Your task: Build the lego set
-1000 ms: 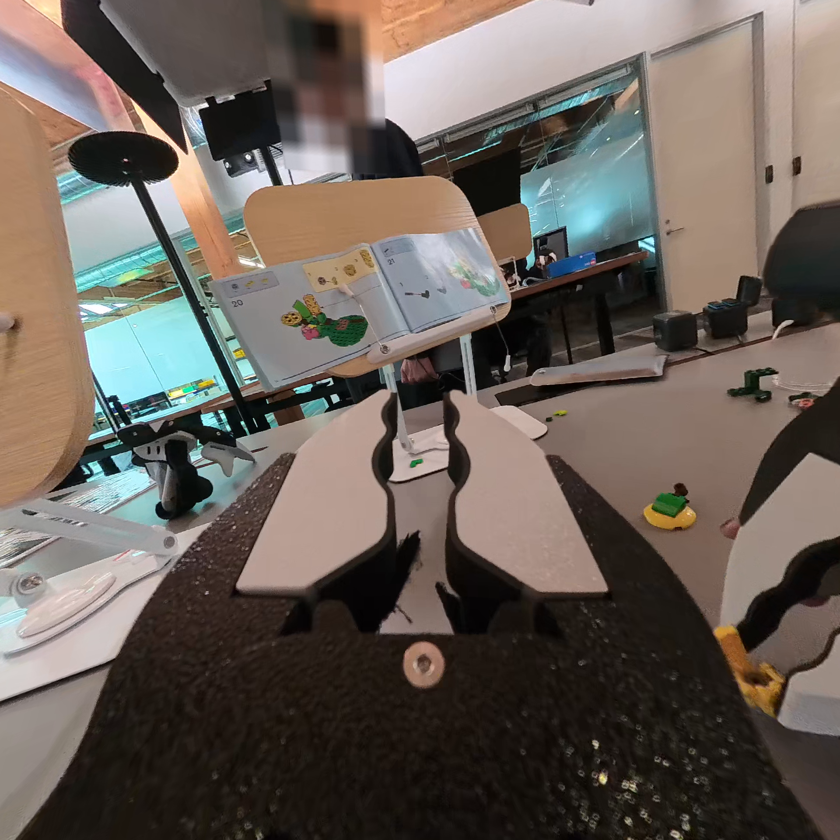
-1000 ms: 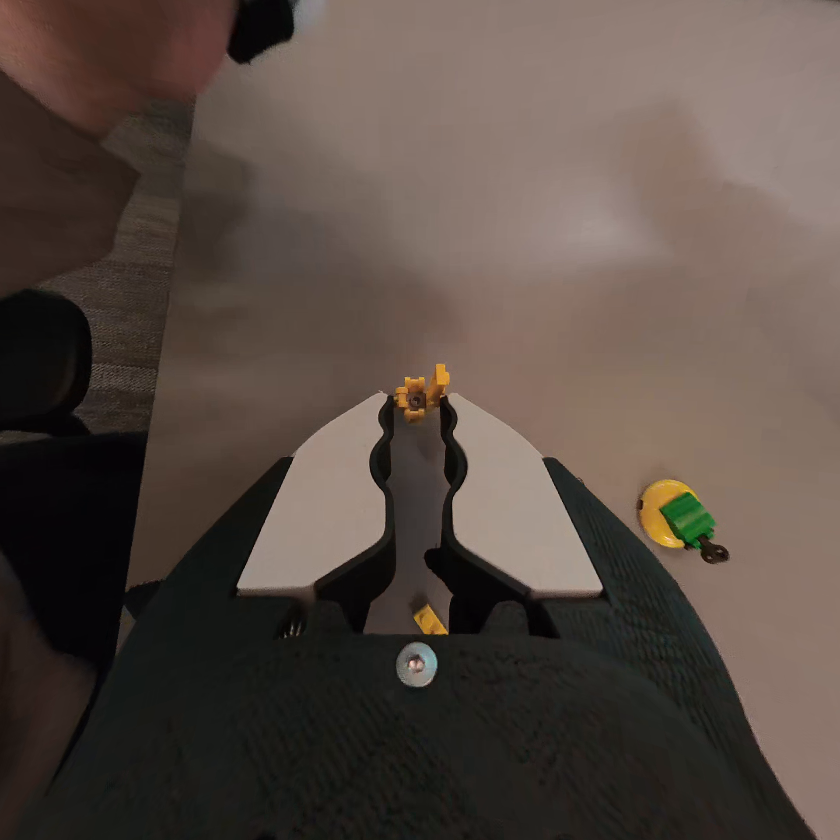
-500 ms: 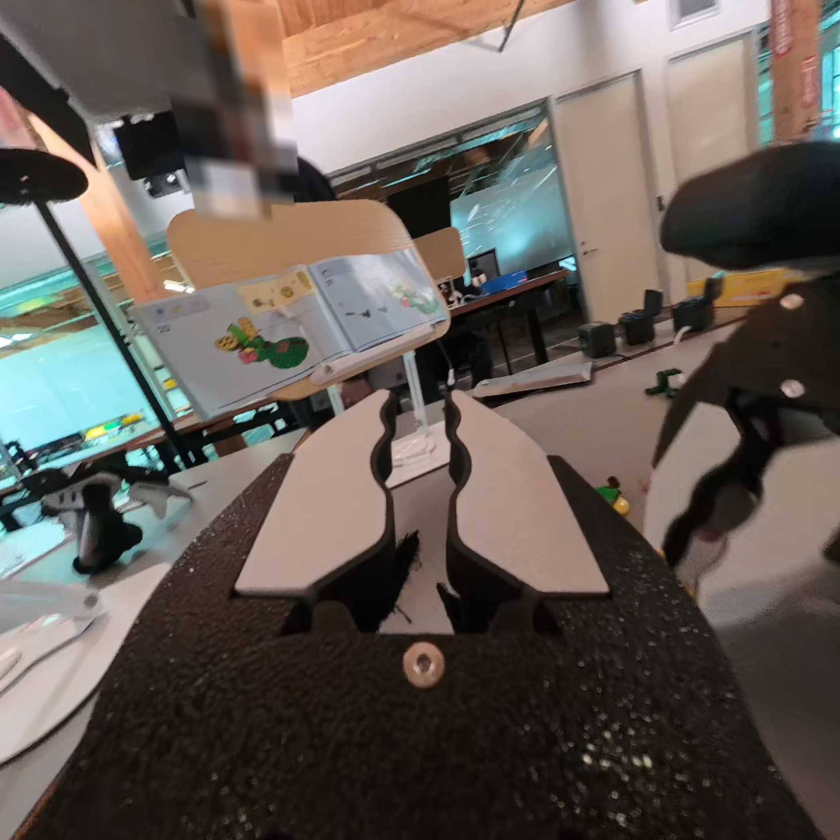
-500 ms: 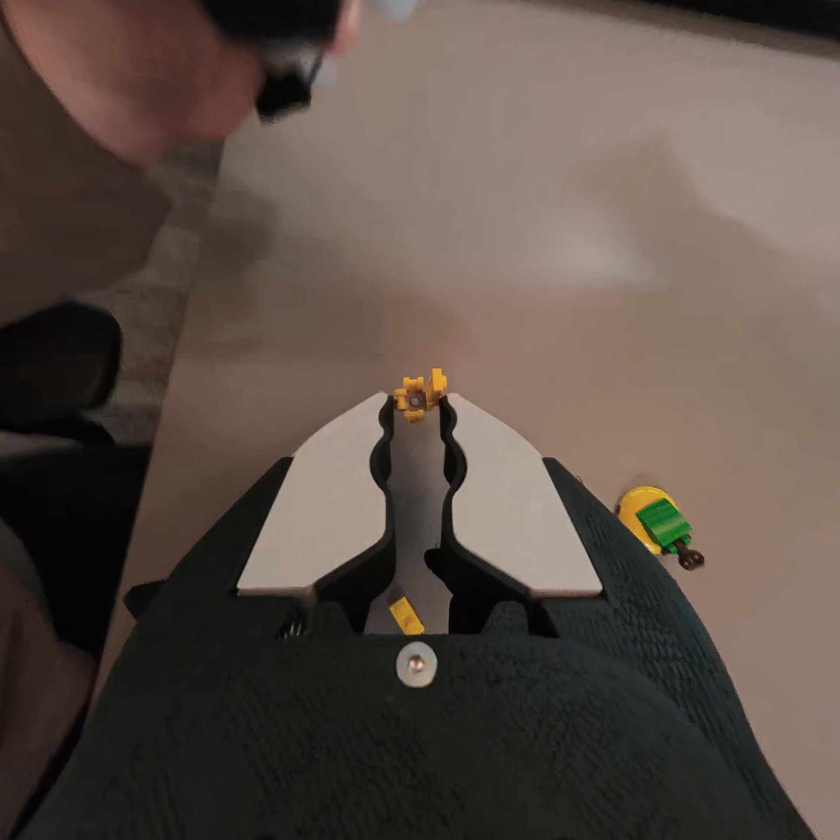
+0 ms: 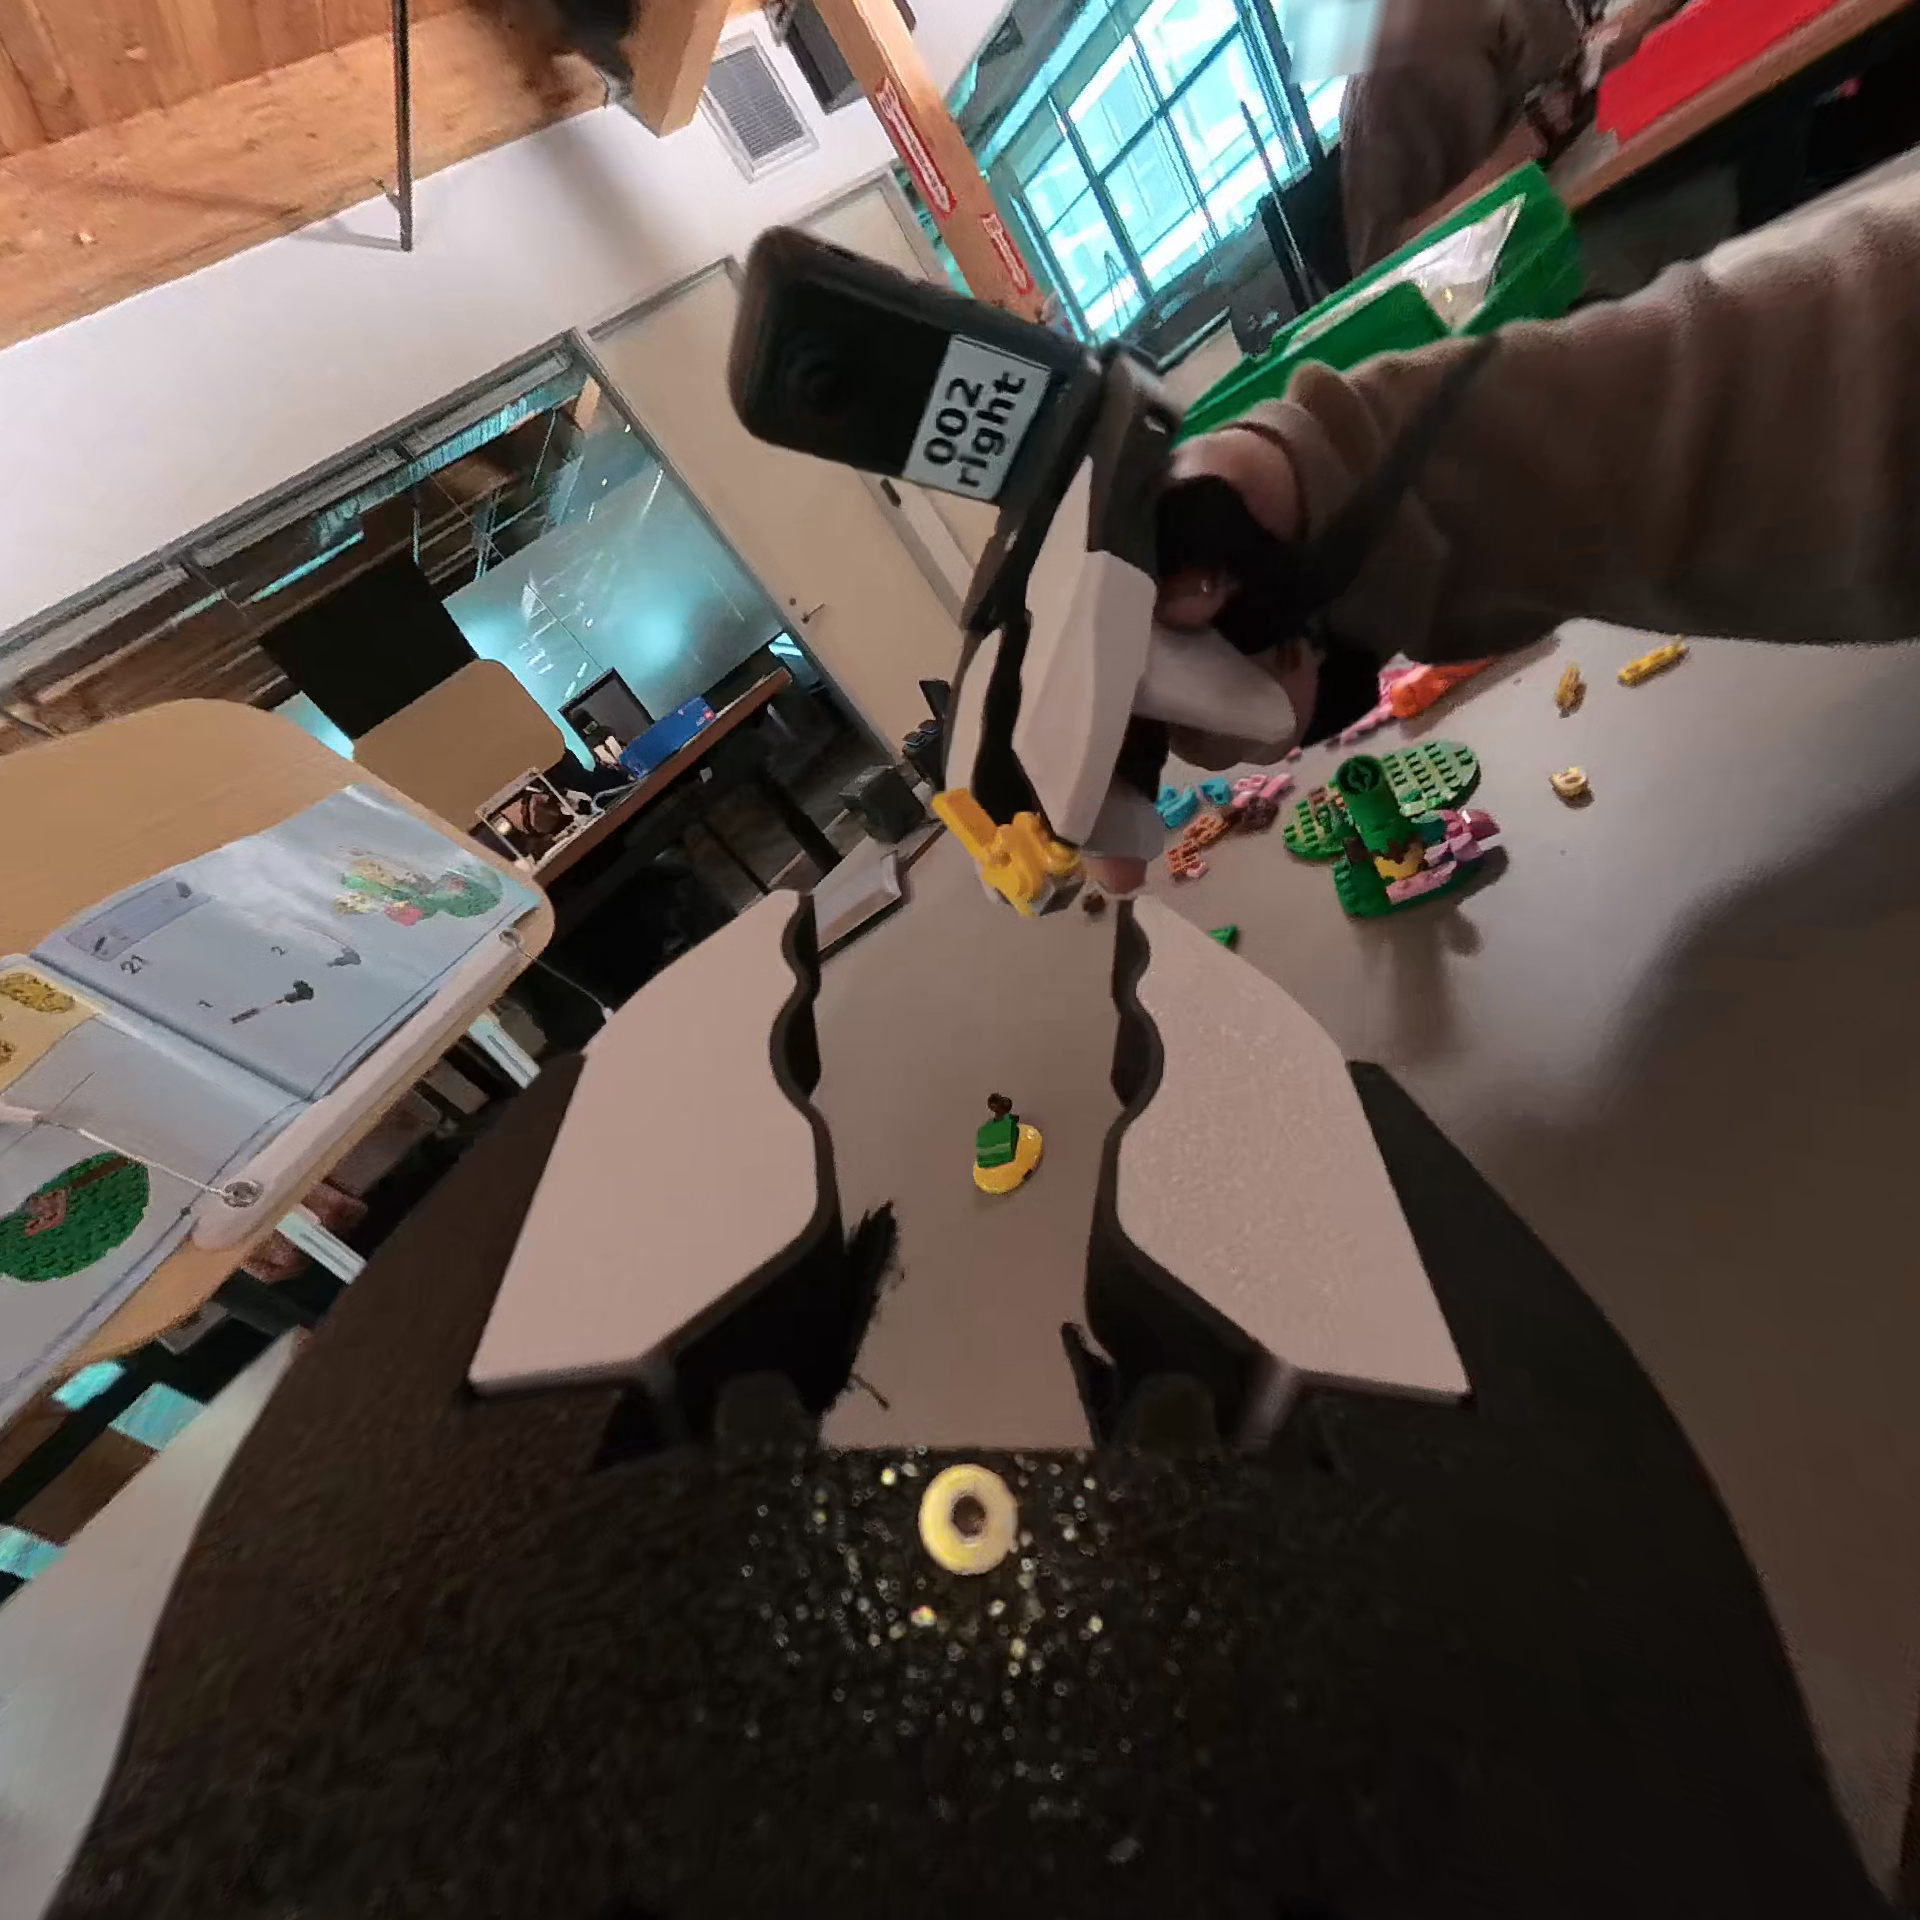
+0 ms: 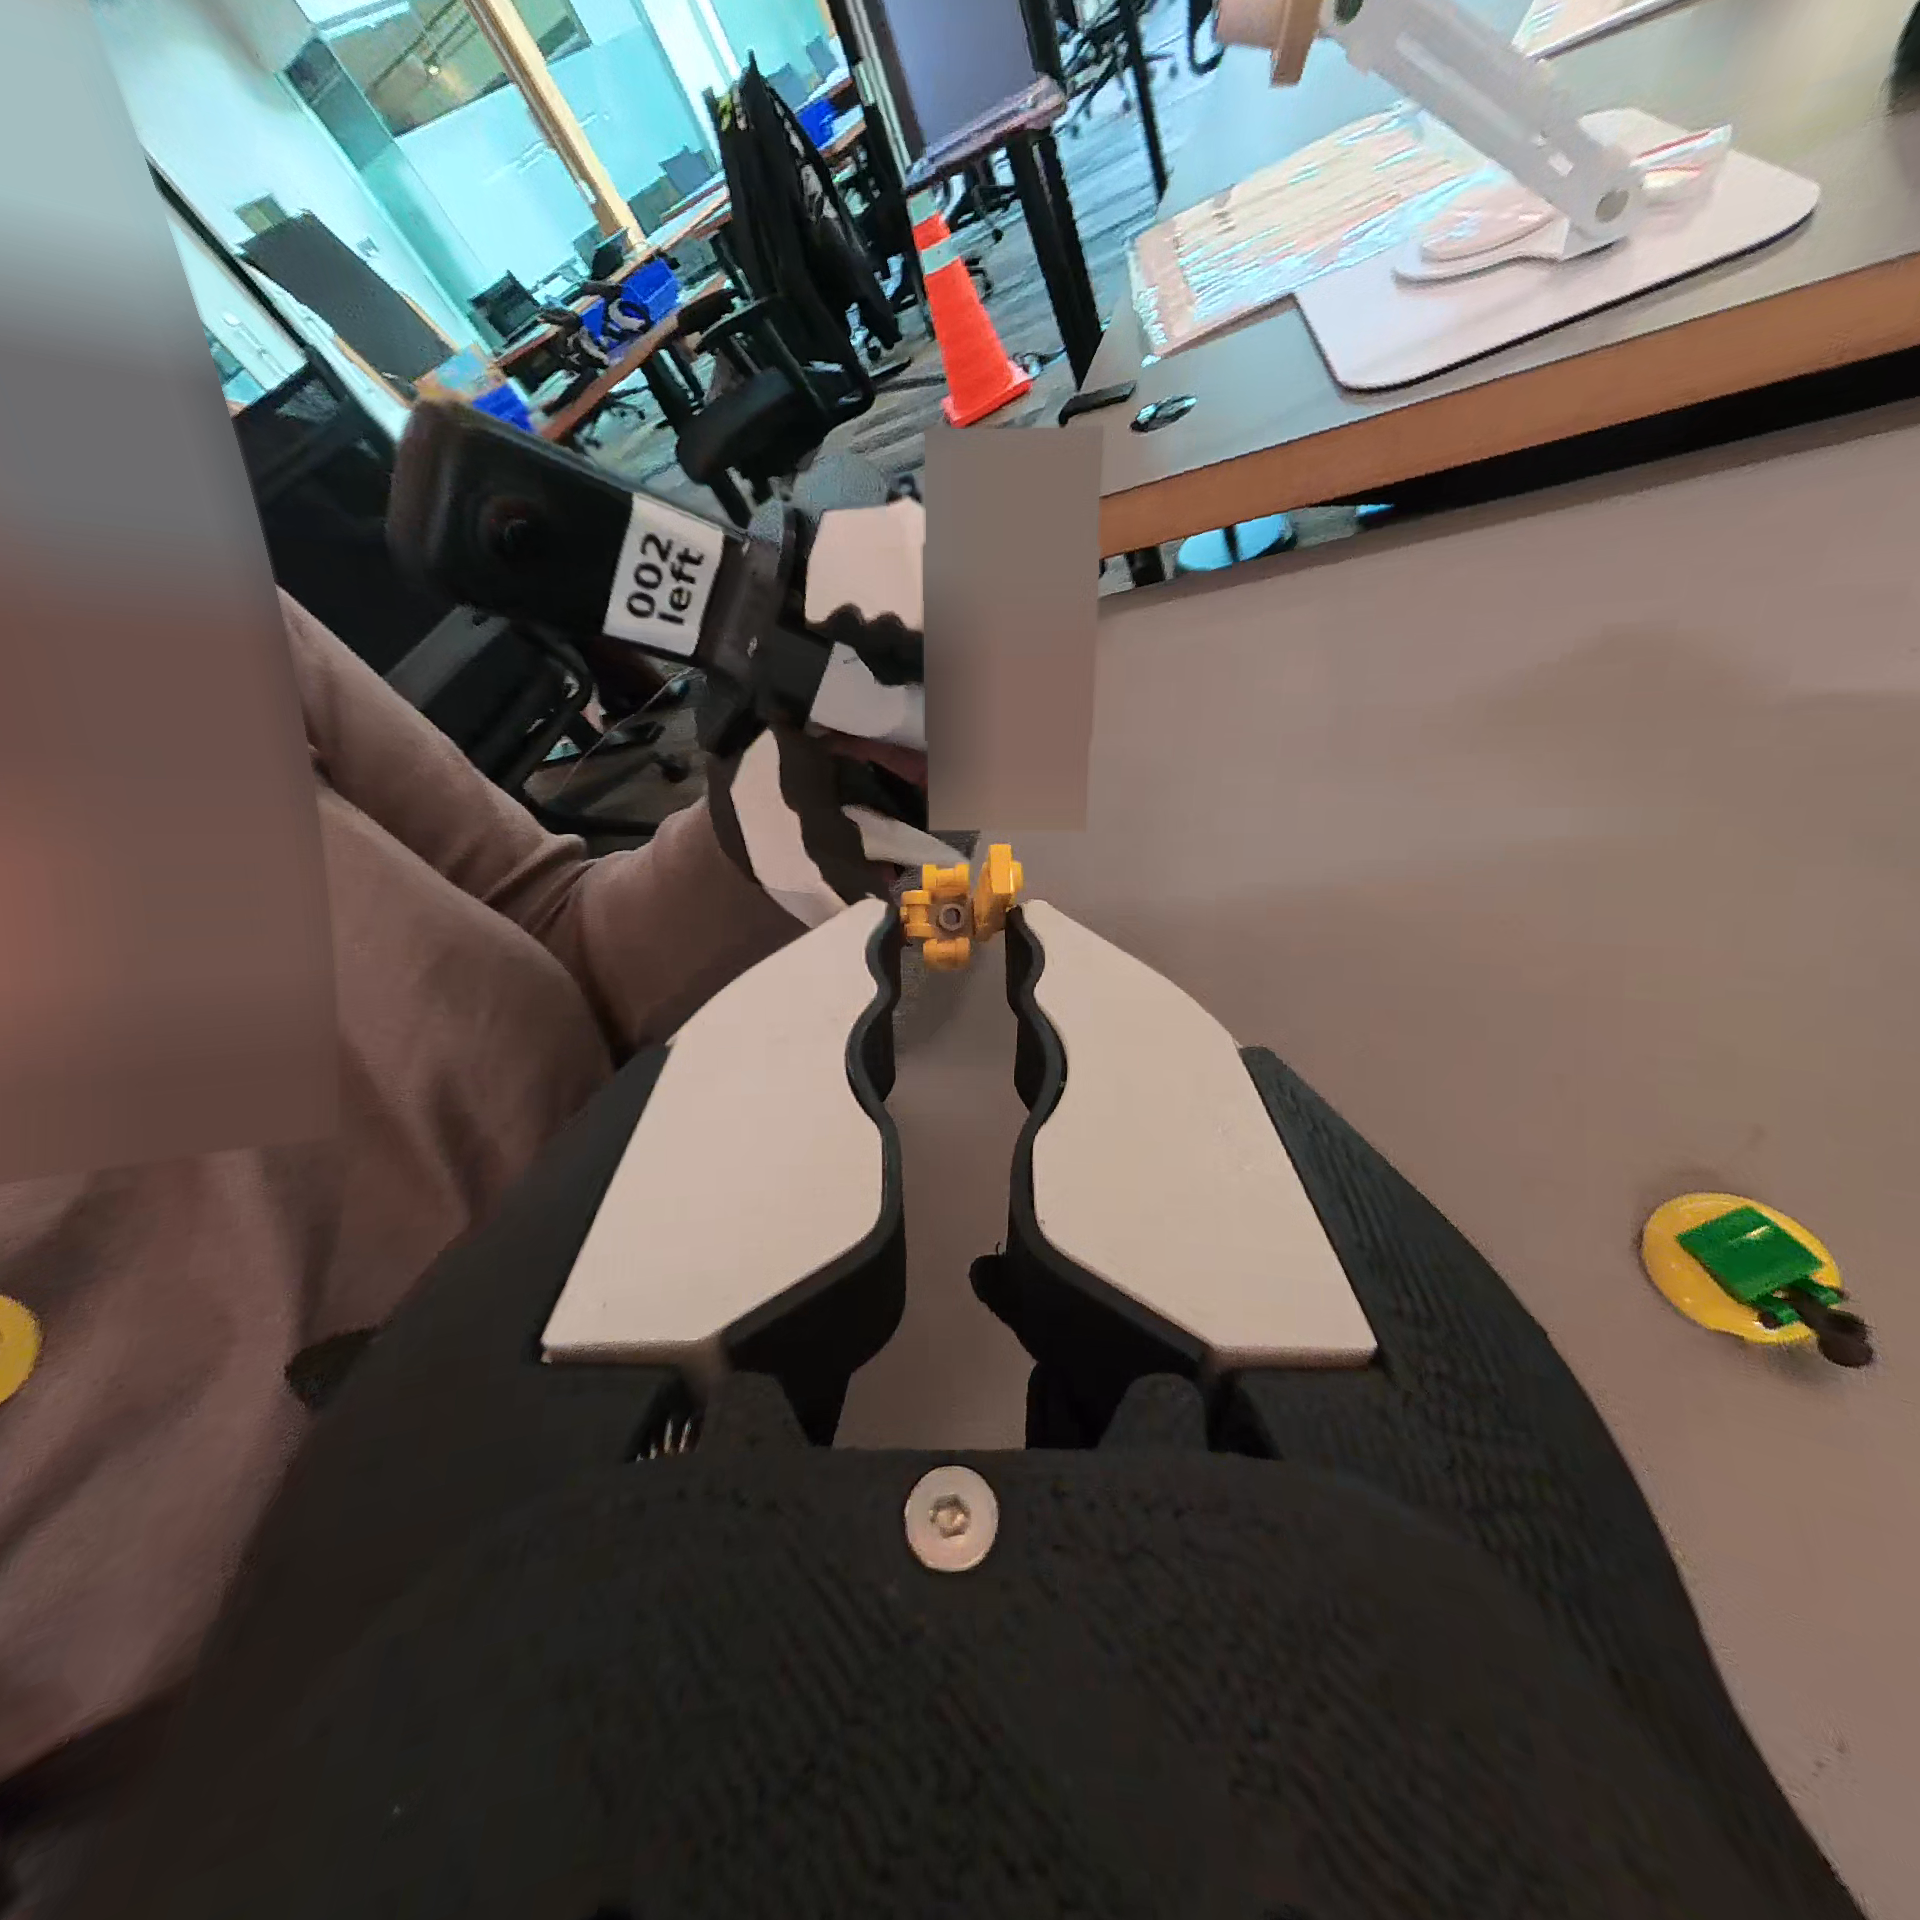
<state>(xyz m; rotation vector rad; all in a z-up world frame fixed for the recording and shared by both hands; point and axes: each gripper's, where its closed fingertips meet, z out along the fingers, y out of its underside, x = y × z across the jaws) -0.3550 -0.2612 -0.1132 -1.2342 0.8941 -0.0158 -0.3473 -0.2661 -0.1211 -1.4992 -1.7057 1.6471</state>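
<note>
Left wrist view: my right gripper [image 5: 1023,868] clamps a yellow piece [image 5: 1013,860], my left gripper [image 5: 966,925] gapes empty; green base [image 5: 1387,831] sits half-built, loose bricks [image 5: 1210,821] remain.

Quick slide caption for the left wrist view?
Open left gripper faces right gripper holding a yellow piece above the table.

In the left wrist view the disc piece [image 5: 1006,1151] lies on the table [image 5: 1662,1039], seen between the left gripper's [image 5: 966,925] spread fingers. The right gripper [image 5: 1023,831] hangs above and beyond it, pinching the flower piece [image 5: 1013,857]. The plate build [image 5: 1382,831] sits farther right, loose bricks [image 5: 1216,816] just left of it. The booklet [image 5: 239,1018] stands on a stand at far left.
</note>
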